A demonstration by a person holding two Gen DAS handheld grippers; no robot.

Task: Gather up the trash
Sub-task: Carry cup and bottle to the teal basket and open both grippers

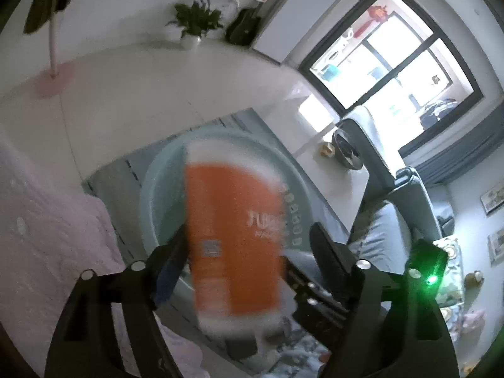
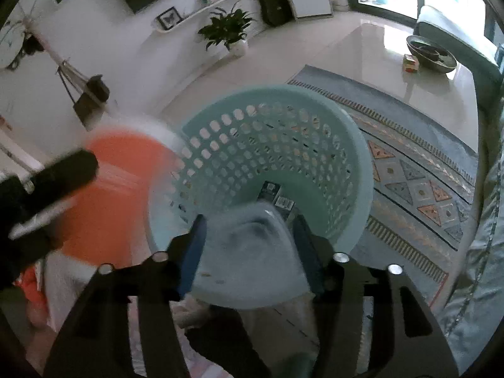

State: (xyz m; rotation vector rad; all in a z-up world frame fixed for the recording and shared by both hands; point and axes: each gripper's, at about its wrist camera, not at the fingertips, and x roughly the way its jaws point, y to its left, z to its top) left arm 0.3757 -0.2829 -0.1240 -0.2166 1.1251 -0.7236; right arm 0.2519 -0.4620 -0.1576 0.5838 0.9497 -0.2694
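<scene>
An orange and white packet (image 1: 234,239), blurred by motion, sits between the fingers of my left gripper (image 1: 249,245), above the light green perforated basket (image 1: 157,189). The left finger touches the packet; the right finger stands apart from it. The packet also shows at the left of the right wrist view (image 2: 110,195), beside the basket (image 2: 352,145), with a left finger (image 2: 63,170) over it. My right gripper (image 2: 249,245) is shut on the basket's near rim (image 2: 252,267). A dark packet (image 2: 277,195) lies inside the basket.
The basket stands on a patterned blue rug (image 2: 419,182) on a pale tiled floor. A grey sofa (image 1: 393,214) is at the right, a pink cover (image 1: 47,236) at the left. A potted plant (image 2: 228,30) and a coat stand (image 2: 72,78) are by the far wall.
</scene>
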